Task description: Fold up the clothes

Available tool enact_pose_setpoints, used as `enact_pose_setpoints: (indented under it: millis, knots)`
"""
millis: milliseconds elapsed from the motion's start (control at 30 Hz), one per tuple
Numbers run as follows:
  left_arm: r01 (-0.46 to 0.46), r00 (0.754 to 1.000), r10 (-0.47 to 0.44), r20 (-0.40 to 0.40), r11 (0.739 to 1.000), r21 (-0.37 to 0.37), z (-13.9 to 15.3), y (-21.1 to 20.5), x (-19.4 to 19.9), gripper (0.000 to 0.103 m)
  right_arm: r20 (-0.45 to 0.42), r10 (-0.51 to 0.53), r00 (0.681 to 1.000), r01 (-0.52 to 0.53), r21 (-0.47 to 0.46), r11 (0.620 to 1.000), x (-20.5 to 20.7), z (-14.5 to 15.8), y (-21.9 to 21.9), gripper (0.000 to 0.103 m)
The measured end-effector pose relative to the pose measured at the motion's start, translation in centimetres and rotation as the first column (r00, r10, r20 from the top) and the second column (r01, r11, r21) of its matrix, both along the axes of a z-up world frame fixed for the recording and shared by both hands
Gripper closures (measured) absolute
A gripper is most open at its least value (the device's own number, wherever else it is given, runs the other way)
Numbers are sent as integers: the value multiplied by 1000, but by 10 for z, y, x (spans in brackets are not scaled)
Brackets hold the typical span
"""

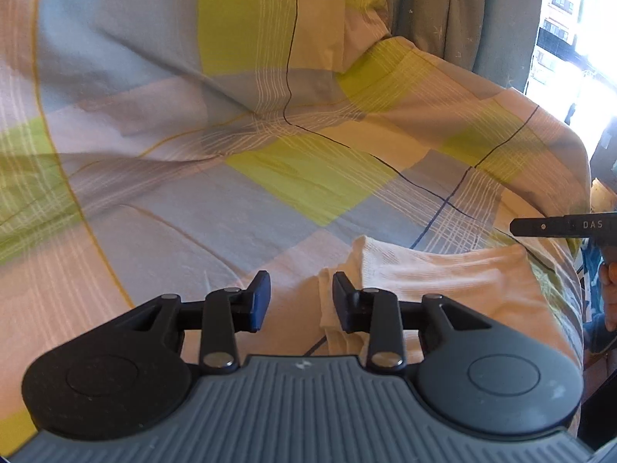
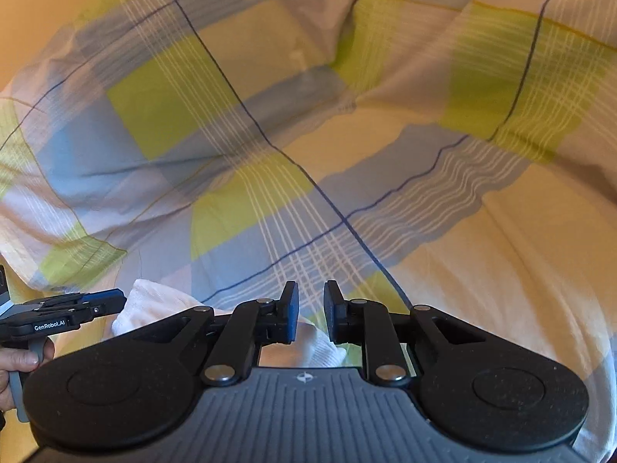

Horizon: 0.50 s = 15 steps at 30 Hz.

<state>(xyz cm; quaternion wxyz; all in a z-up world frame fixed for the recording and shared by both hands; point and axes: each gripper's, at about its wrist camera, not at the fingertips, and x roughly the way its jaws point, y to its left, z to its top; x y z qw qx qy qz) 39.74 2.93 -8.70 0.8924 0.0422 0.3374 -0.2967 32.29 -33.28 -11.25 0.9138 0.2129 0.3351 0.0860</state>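
A white cloth (image 1: 435, 281) lies folded on the checked bed (image 1: 270, 177), low and right of centre in the left view. Both the left tool (image 1: 301, 299) and right tool (image 2: 311, 310) hang spread above it, pinching nothing.

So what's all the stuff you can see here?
cloth: one, white, folded, lying on the sheet near both tools
sheet: one, checked green, blue and cream, covering the bed
curtain: one, grey-green, behind the bed
window: one, bright, far right
hand: one, holding the left tool's grip
left tool: one, black, open, over the cloth's edge
right tool: one, black, open, above the cloth
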Motion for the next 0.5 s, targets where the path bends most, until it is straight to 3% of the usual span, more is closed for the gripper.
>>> enact_pose_setpoints:
  millis: [267, 367, 500]
  knots:
    - [-47, 993, 39, 109, 997, 68, 23, 7, -79, 73, 134, 35, 990, -33, -20, 999, -58, 8, 8, 73]
    - [-26, 993, 13, 118, 994, 106, 41, -1, -121, 73, 94, 57, 994, -53, -50, 997, -92, 22, 12, 70]
    - [26, 984, -69, 165, 967, 255, 54, -20, -170, 71, 12, 181, 983, -177, -151, 973, -130, 40, 19, 58]
